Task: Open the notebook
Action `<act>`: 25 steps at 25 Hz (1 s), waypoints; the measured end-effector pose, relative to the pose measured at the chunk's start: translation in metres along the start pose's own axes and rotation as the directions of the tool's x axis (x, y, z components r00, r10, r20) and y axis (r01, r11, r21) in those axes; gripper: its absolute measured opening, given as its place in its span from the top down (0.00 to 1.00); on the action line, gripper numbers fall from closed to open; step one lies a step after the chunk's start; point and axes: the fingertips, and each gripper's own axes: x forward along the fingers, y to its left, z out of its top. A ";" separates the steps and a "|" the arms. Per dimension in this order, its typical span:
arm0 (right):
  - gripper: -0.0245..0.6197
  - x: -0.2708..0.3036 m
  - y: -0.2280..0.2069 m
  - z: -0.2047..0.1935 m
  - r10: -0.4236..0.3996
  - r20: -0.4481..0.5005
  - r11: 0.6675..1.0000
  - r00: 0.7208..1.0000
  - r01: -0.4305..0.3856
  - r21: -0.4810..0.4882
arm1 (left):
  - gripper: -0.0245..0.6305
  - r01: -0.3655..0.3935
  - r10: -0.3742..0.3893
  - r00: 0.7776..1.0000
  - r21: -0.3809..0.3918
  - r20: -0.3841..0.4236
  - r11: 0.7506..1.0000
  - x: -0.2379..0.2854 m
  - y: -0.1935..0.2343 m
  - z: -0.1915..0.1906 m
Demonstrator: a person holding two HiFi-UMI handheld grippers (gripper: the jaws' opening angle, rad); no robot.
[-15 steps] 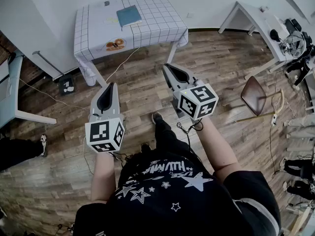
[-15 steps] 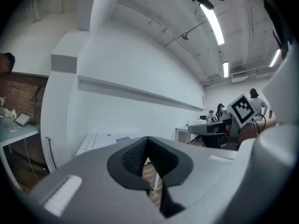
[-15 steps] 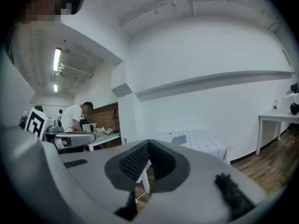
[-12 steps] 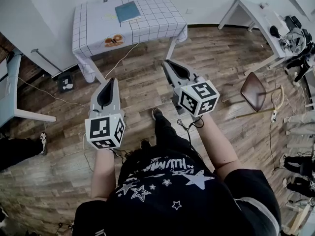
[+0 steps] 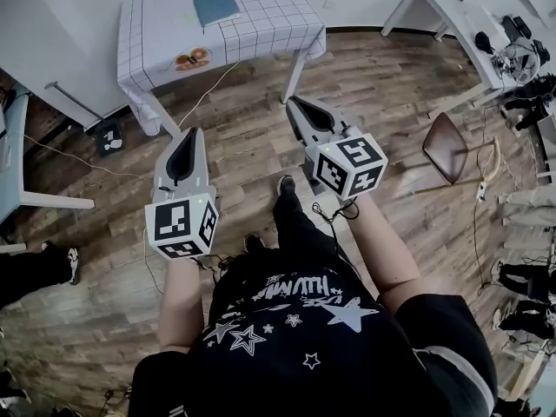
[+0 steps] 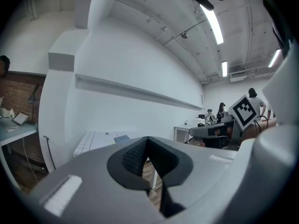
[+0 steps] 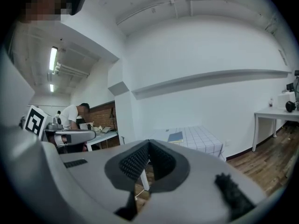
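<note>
Both the left gripper point(image 5: 188, 134) and right gripper point(image 5: 296, 103) are pressed together, empty, well short of the desk point(image 5: 269, 26) where the closed notebook point(image 5: 216, 7) lies. Approach step: next, walk up and catch the cover's edge.

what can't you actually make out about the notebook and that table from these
- Head view: the notebook is too small to read its cover or find its opening edge.
- Head view: the orange item on the table is too small to identify.
- Left gripper view: the left gripper, jaws shut, hides part of the notebook.
</note>
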 end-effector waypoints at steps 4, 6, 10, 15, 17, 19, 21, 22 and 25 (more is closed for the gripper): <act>0.94 0.003 -0.015 -0.009 -0.037 -0.011 0.999 0.999 0.038 0.028 | 0.95 -0.011 0.011 1.000 -0.014 -0.013 1.000 0.005 0.001 -0.006; 0.94 0.005 -0.021 -0.009 -0.022 0.015 0.998 1.000 0.021 0.066 | 0.95 -0.011 0.011 1.000 -0.012 -0.016 1.000 0.008 0.000 -0.008; 0.94 0.015 -0.032 -0.008 0.009 0.039 0.995 0.999 -0.013 0.104 | 0.95 -0.006 0.006 1.000 -0.025 -0.009 1.000 0.018 0.000 -0.011; 0.94 0.037 -0.060 -0.005 0.031 0.043 0.991 0.999 -0.036 0.127 | 0.95 -0.021 0.021 0.999 0.004 -0.027 1.000 0.047 0.002 -0.009; 0.94 0.047 -0.076 -0.001 0.043 0.054 0.989 0.998 -0.050 0.137 | 0.95 -0.028 0.028 0.999 0.016 -0.032 0.999 0.065 0.002 -0.008; 0.94 0.059 -0.094 0.003 0.053 0.058 0.988 0.997 -0.061 0.142 | 0.95 -0.034 0.035 0.999 0.027 -0.036 0.999 0.083 0.003 -0.005; 0.94 0.073 -0.112 0.009 0.063 0.057 0.988 0.996 -0.071 0.140 | 0.95 -0.040 0.042 0.998 0.036 -0.041 0.999 0.103 0.005 -0.001; 0.94 0.080 -0.121 0.012 0.068 0.058 0.987 0.996 -0.076 0.139 | 0.95 -0.045 0.046 0.998 0.038 -0.044 0.998 0.113 0.007 0.001; 0.94 0.102 -0.148 0.021 0.084 0.059 0.985 0.995 -0.091 0.145 | 0.95 -0.060 0.062 0.996 0.033 -0.058 0.998 0.144 0.012 0.002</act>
